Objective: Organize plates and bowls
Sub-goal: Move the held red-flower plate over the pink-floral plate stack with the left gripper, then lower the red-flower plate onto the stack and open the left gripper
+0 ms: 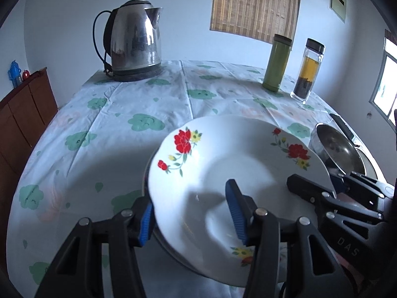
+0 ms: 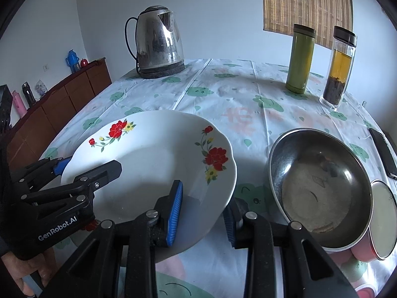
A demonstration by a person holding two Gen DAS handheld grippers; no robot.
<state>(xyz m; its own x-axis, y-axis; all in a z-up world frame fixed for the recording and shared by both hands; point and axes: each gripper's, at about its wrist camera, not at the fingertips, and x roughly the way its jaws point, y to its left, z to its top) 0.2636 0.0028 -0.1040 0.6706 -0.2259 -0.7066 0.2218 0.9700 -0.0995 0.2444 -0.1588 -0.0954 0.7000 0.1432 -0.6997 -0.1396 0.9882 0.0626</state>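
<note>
A white plate with red flowers (image 1: 218, 173) (image 2: 153, 164) is tilted above the table, its right side higher. My left gripper (image 1: 192, 214) straddles its left rim, one blue pad under the plate and one over it; the gap stays wide. It also shows in the right wrist view (image 2: 86, 168). My right gripper (image 2: 203, 213) straddles the plate's right rim the same way and shows in the left wrist view (image 1: 320, 186). Another plate's rim (image 1: 146, 173) shows under the flowered one. A steel bowl (image 2: 320, 188) (image 1: 337, 149) sits to the right.
A steel kettle (image 1: 134, 42) (image 2: 158, 44) stands at the back left. A green flask (image 1: 276, 63) (image 2: 300, 58) and a glass tea bottle (image 1: 307, 70) (image 2: 338, 69) stand at the back right. A phone (image 2: 383, 152) lies at the right edge. A pink lidded container (image 2: 382, 231) sits beside the bowl.
</note>
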